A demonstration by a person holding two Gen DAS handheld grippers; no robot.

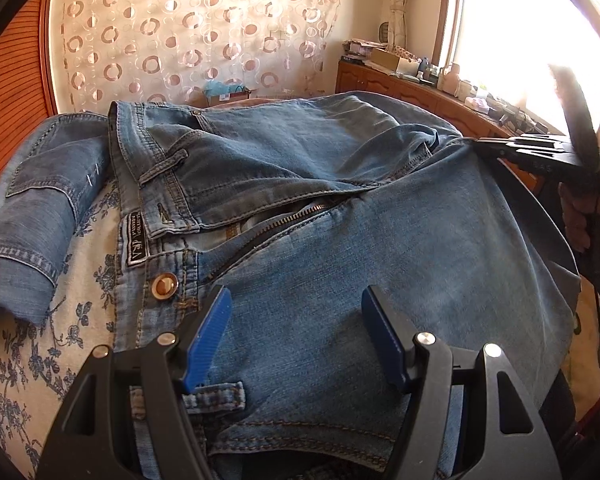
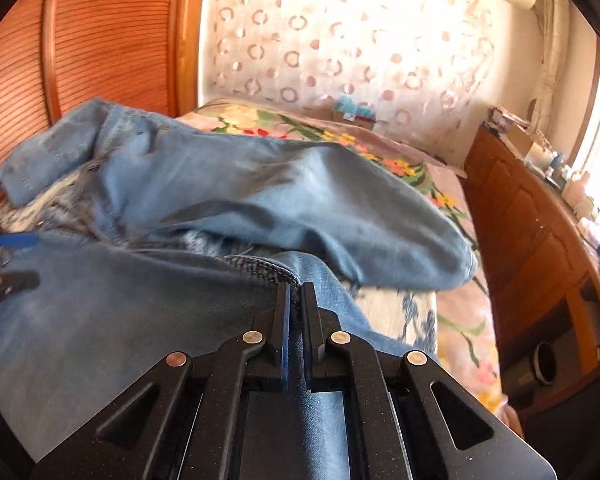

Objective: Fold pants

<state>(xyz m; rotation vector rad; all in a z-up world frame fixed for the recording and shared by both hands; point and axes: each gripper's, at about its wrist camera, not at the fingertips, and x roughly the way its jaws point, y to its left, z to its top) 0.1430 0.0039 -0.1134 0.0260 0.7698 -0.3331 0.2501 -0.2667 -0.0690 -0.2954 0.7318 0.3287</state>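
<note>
Jeans [image 1: 340, 200] lay rumpled on floral-sheeted bed [image 1: 60, 300], fly unzipped, waistband at left; right gripper [image 2: 296, 292] pinched denim edge at crotch seam, fingers pressed together on fabric; left gripper [image 1: 296, 320] hovered over front panel, fingers spread, holding nothing (no pinch yet); best: keep pinch firm, draw seam taut, lay one leg squarely over other.

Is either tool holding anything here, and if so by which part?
The right tool is shut on the jeans, pinching a stitched seam edge. The left tool stands open over the denim near the fly, gripping nothing.
</note>
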